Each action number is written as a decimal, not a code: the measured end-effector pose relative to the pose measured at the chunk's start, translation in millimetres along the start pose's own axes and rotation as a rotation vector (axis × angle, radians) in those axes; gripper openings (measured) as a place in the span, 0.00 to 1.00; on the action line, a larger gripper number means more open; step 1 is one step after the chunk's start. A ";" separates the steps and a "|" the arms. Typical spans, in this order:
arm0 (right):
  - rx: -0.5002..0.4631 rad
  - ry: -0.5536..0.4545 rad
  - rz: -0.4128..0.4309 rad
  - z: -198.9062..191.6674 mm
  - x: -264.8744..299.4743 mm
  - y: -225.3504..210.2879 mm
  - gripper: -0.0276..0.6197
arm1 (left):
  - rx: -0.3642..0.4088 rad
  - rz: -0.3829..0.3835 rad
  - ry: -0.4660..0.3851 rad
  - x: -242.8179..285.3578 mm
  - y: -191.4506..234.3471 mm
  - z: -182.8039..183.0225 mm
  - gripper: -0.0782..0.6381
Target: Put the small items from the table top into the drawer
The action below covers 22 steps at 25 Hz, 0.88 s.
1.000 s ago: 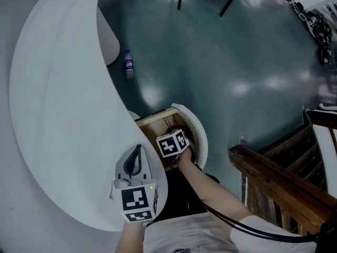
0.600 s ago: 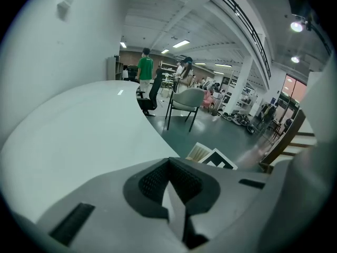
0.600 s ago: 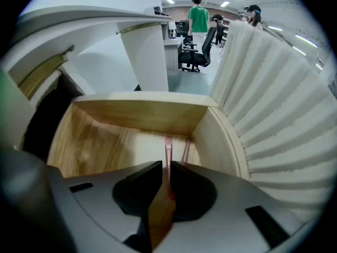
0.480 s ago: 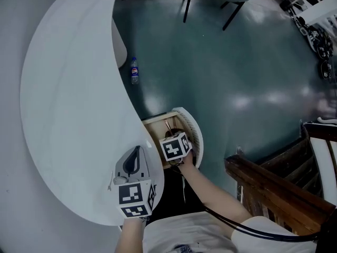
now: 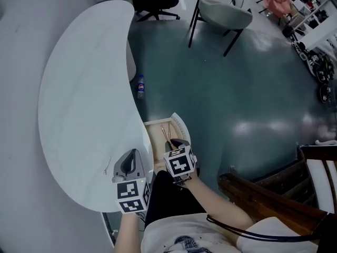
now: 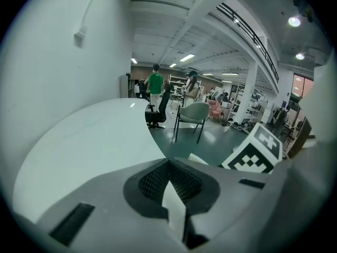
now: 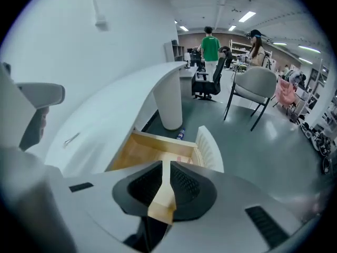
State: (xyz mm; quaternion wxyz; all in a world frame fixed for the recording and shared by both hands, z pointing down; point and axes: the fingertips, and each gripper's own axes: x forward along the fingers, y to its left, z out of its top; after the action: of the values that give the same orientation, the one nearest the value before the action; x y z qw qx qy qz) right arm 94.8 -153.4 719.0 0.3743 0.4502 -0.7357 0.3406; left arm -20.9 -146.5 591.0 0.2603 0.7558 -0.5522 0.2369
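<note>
Two grippers in the head view: left gripper (image 5: 132, 158) over the white table (image 5: 79, 88) near its edge, right gripper (image 5: 176, 144) above the open drawer (image 5: 154, 147), thin sticks (image 5: 166, 133) lying inside. Left gripper view: jaws pressed together on nothing. Right gripper view: jaws a crack apart and empty, small flat item (image 7: 71, 138) out on the table top, apt to skid off the edge under a careless pinch.

Glossy teal floor (image 5: 221, 88) — grey chair (image 5: 226, 10)
</note>
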 end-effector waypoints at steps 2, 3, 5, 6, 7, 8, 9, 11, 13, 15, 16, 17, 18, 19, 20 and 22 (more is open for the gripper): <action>-0.016 -0.025 0.014 -3.5 -22.5 2.2 0.14 | -0.002 0.017 -0.017 -14.1 -7.1 -0.2 0.14; -0.024 -0.040 0.020 -6.0 -34.1 2.5 0.14 | -0.002 0.025 -0.026 -21.8 -12.3 -0.4 0.14; -0.040 -0.075 0.034 -11.4 -58.0 3.3 0.14 | 0.002 0.037 -0.043 -37.8 -24.8 -1.2 0.14; -0.044 -0.091 0.044 -14.5 -69.8 4.7 0.14 | 0.006 0.043 -0.051 -45.8 -31.3 -1.9 0.14; -0.048 -0.109 0.055 -17.3 -80.8 6.8 0.14 | 0.013 0.048 -0.058 -53.4 -37.3 -2.6 0.14; -0.052 -0.130 0.065 -19.2 -90.4 9.2 0.14 | 0.021 0.054 -0.066 -60.1 -42.2 -3.1 0.14; -0.057 -0.150 0.073 -20.0 -99.1 11.7 0.14 | 0.030 0.060 -0.073 -65.8 -46.1 -3.2 0.14; -0.064 -0.176 0.088 -21.5 -117.7 16.9 0.14 | 0.048 0.071 -0.088 -78.4 -52.3 -0.4 0.14; -0.067 -0.193 0.101 -26.5 -144.1 22.1 0.14 | 0.053 0.081 -0.101 -98.0 -61.9 3.4 0.14; -0.071 -0.211 0.111 -35.7 -172.9 25.4 0.14 | 0.052 0.089 -0.111 -119.0 -74.9 2.2 0.14; -0.076 -0.223 0.115 -40.4 -184.9 26.5 0.14 | 0.053 0.092 -0.118 -127.6 -81.2 0.3 0.14; -0.083 -0.237 0.119 -44.3 -195.3 27.1 0.14 | 0.056 0.095 -0.125 -134.9 -87.0 -1.5 0.14; -0.092 -0.250 0.120 -47.2 -204.6 27.1 0.14 | 0.060 0.098 -0.132 -141.5 -92.5 -2.8 0.14; -0.102 -0.263 0.120 -49.2 -213.8 26.7 0.14 | 0.065 0.101 -0.140 -147.9 -97.8 -3.8 0.14; -0.110 -0.277 0.119 -50.4 -223.1 25.9 0.14 | 0.071 0.105 -0.148 -154.4 -103.0 -4.4 0.14; -0.120 -0.305 0.115 -50.9 -242.2 23.7 0.14 | 0.083 0.110 -0.164 -167.1 -113.3 -4.2 0.14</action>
State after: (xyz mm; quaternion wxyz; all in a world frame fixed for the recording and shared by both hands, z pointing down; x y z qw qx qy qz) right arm 161.6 -3.5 532.3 0.2644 0.4308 -0.8275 0.2444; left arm 40.9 4.0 471.3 0.1690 0.7514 -0.6021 0.2107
